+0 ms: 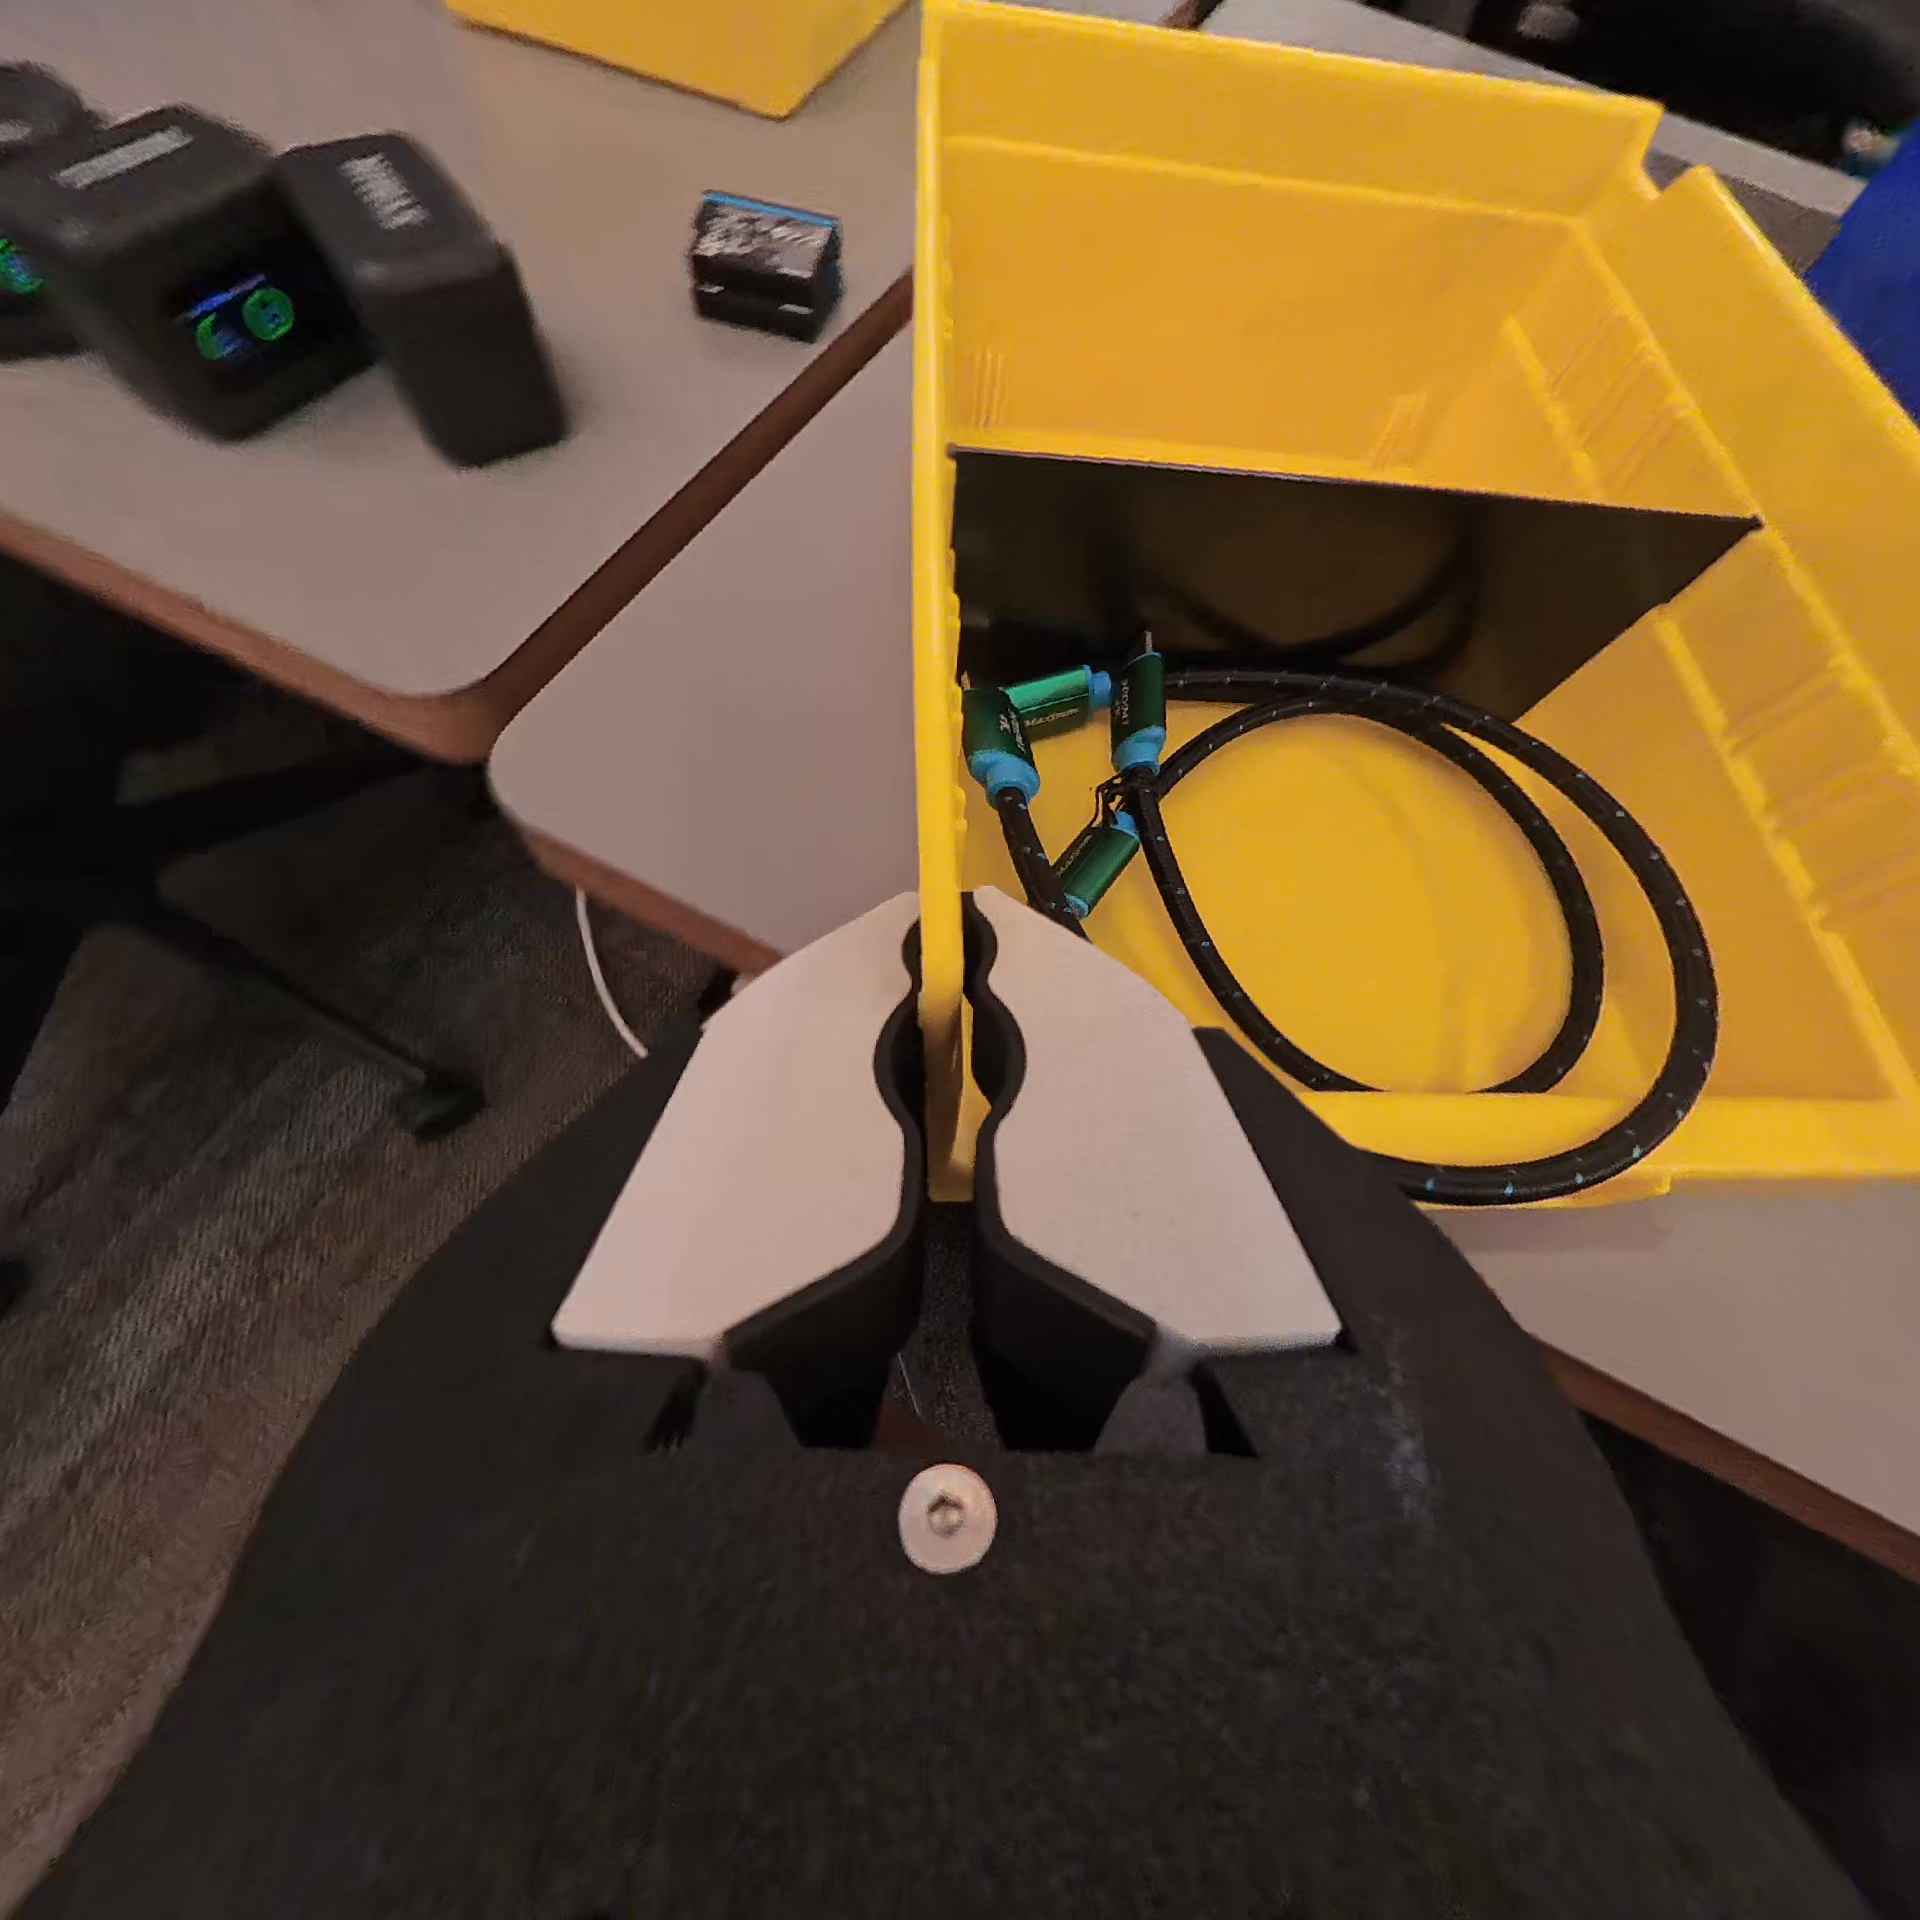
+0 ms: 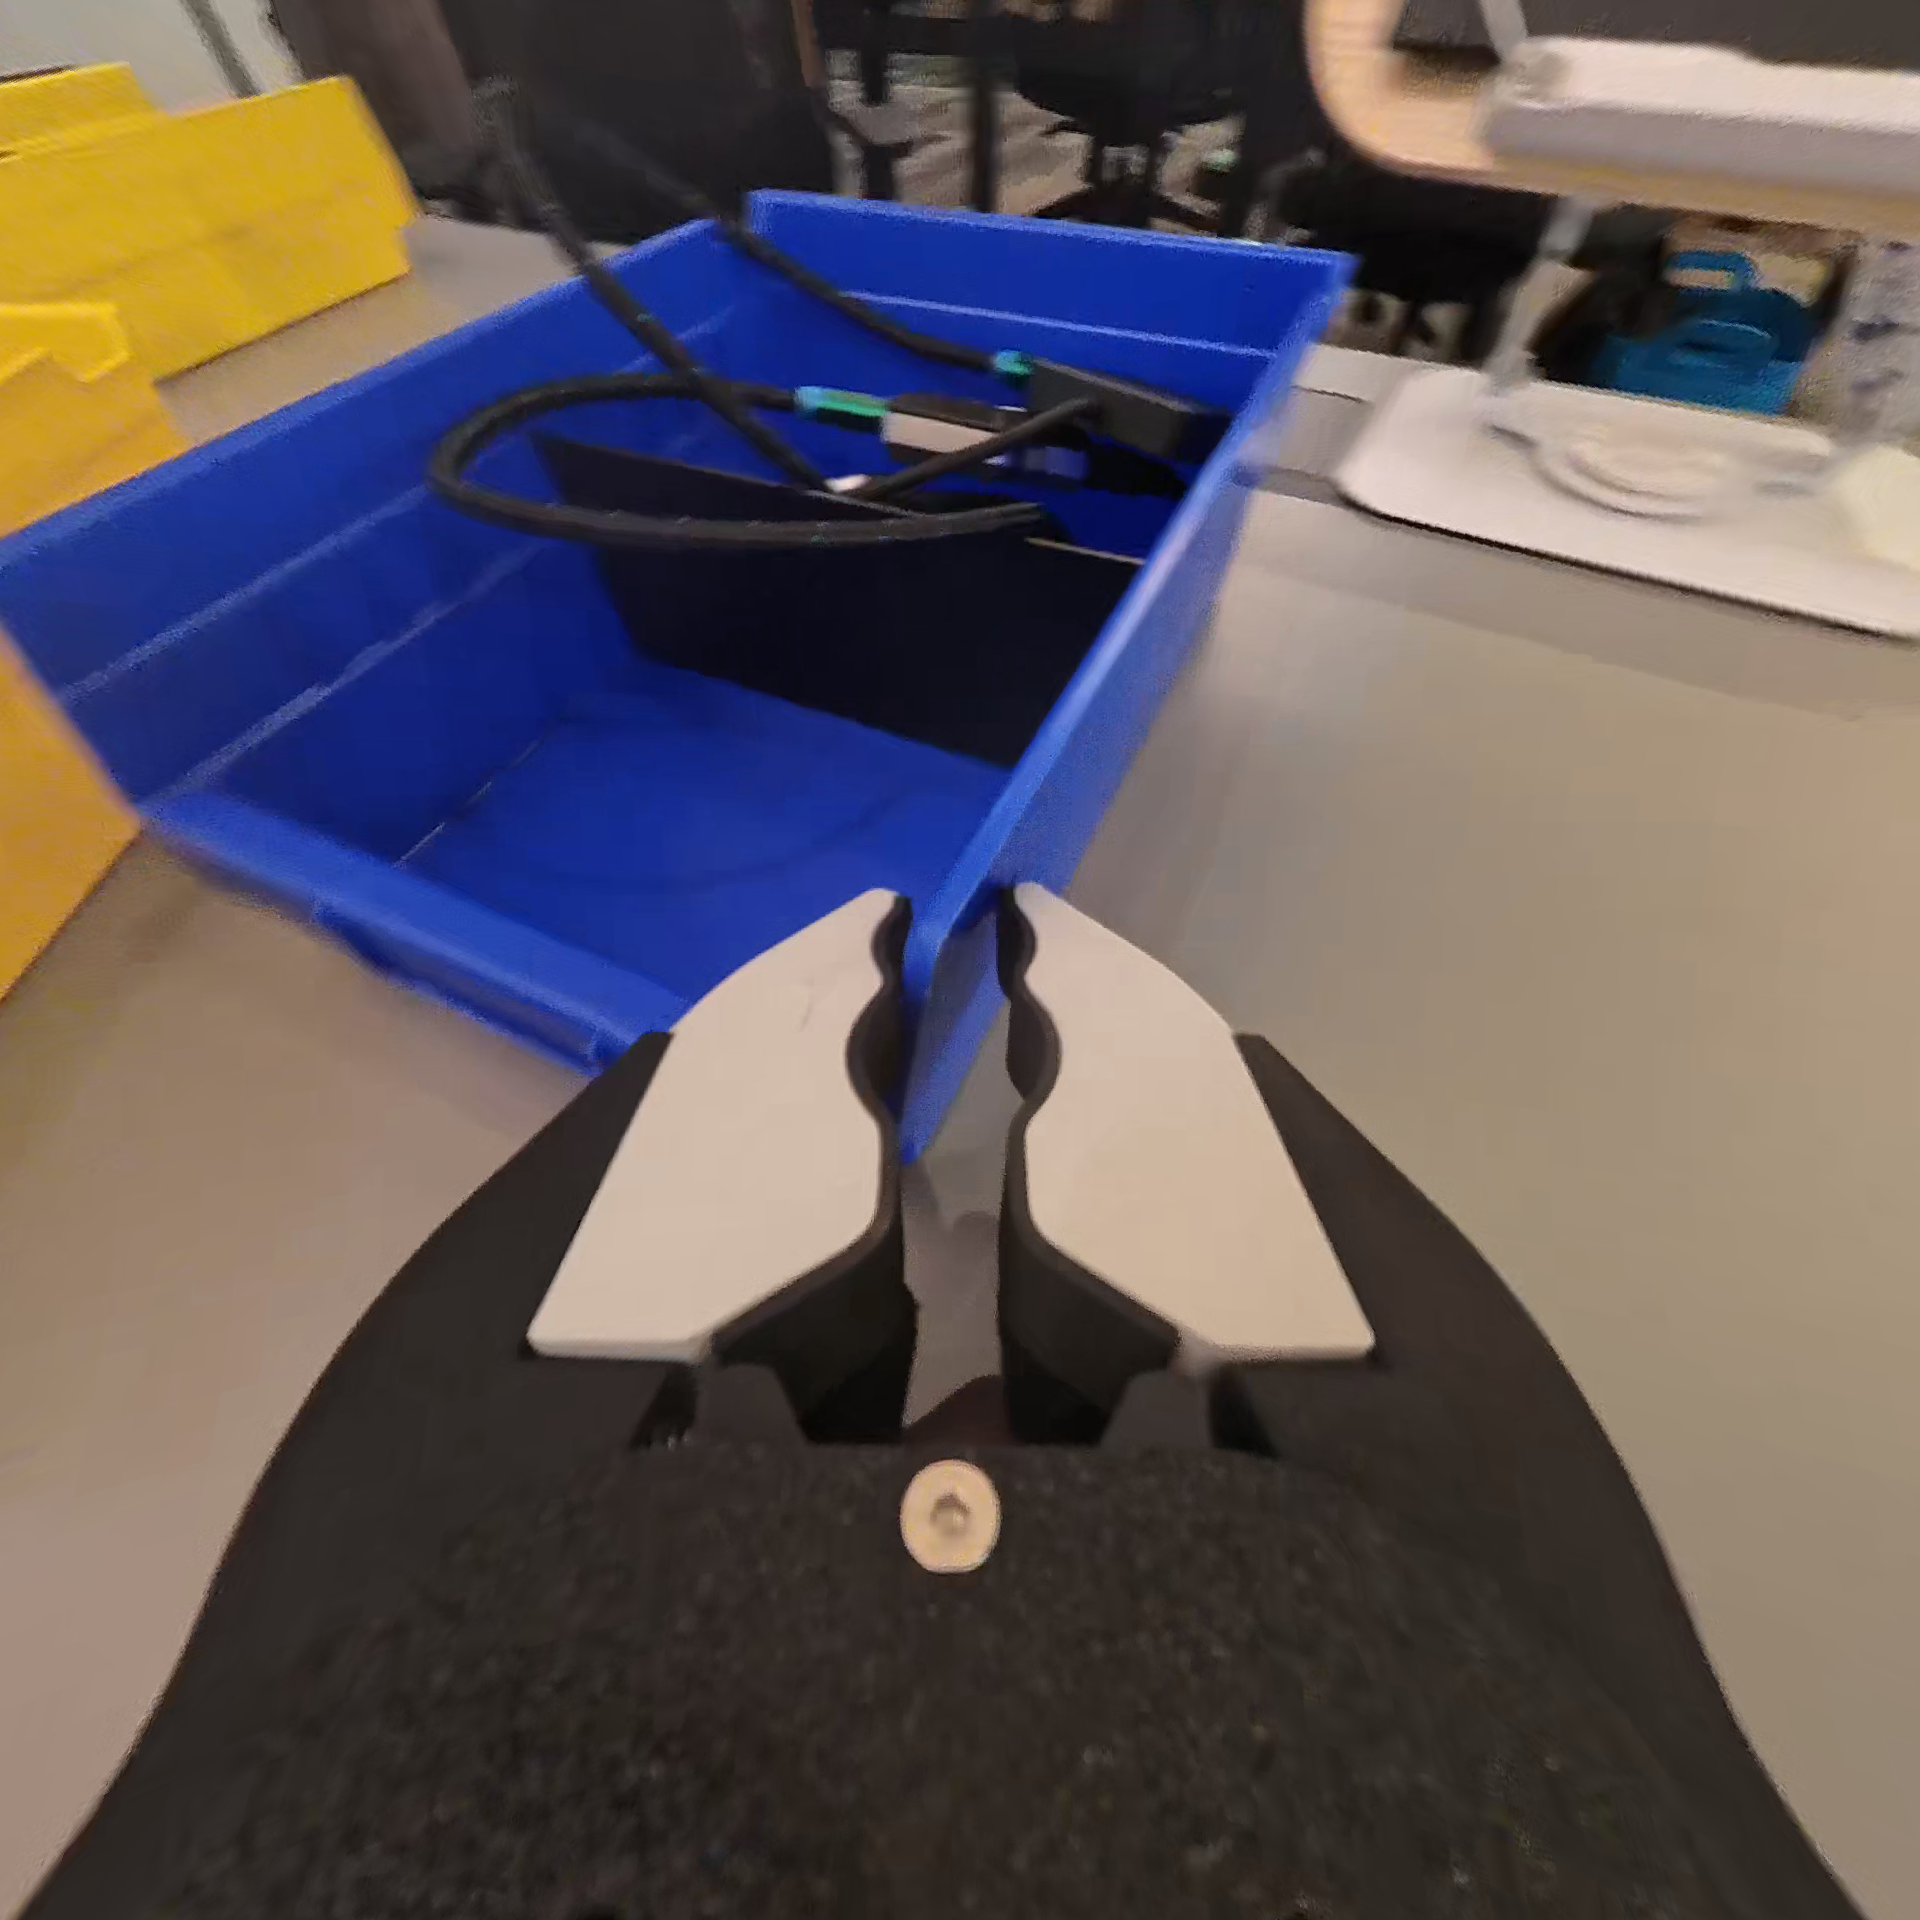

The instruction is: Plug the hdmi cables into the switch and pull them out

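The left gripper (image 1: pixel 943 940) is clenching the yellow bin's (image 1: pixel 1351 312) near corner wall; loose hdmi cables (image 1: pixel 1351 883) are lying inside. The right gripper (image 2: pixel 951 914) is straddling the blue bin's (image 2: pixel 312 582) corner, where cables (image 2: pixel 727 499) seem to be sitting plugged into the switch (image 2: pixel 1122 400), so unplugging is likely remaining

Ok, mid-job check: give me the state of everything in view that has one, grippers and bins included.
Left gripper: shut on the yellow bin's side wall.
Yellow bin: open-topped, black divider in place.
HDMI cables: coiled in the yellow bin, green plugs loose.
Right gripper: astride the blue bin's wall; grip uncertain.
Blue bin: open-topped, front compartment bare.
Switch: in the blue bin's far end, cables reaching it; blurred.
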